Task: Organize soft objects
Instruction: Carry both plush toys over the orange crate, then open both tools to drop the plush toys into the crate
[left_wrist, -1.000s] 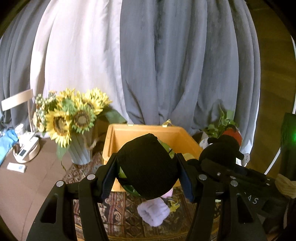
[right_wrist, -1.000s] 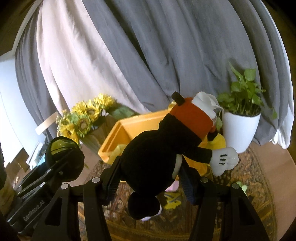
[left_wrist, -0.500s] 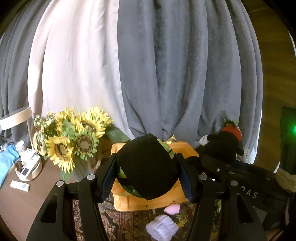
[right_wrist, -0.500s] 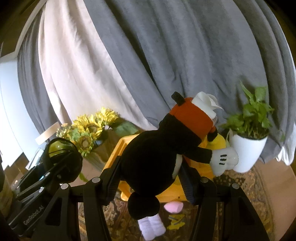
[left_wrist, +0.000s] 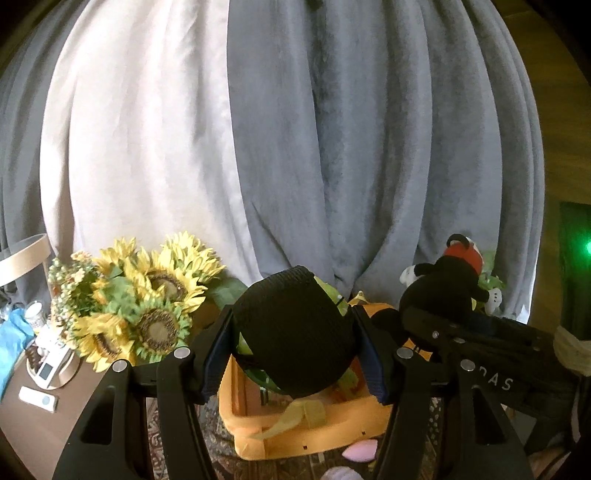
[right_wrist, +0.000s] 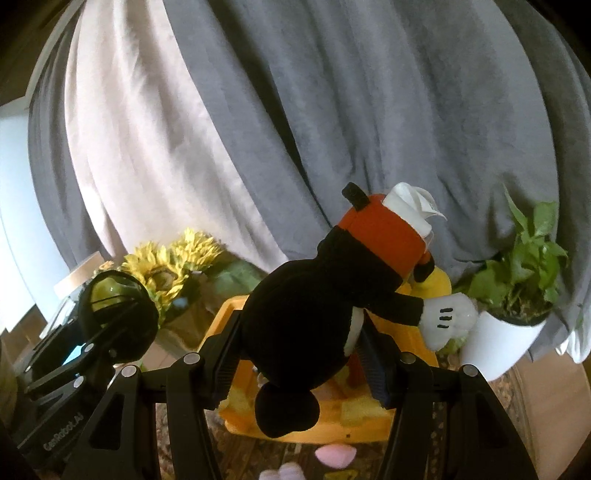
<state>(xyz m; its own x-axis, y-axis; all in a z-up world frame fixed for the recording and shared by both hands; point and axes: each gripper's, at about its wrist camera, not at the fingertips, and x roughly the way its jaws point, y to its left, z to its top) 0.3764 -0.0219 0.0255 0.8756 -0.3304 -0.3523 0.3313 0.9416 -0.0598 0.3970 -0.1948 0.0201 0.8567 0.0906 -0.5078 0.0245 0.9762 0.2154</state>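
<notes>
Left gripper (right_wrist: 110, 317) body, right wrist view: white lettering, reads roughly "GenRobot.AI", running along the black housing at lower left.
Right gripper (left_wrist: 436, 325) body, left wrist view: pale letters "DAS" legible, start of the word cut off behind a finger.
White plush hand (right_wrist: 447, 317): three short black stitched strokes, no lettering.
</notes>
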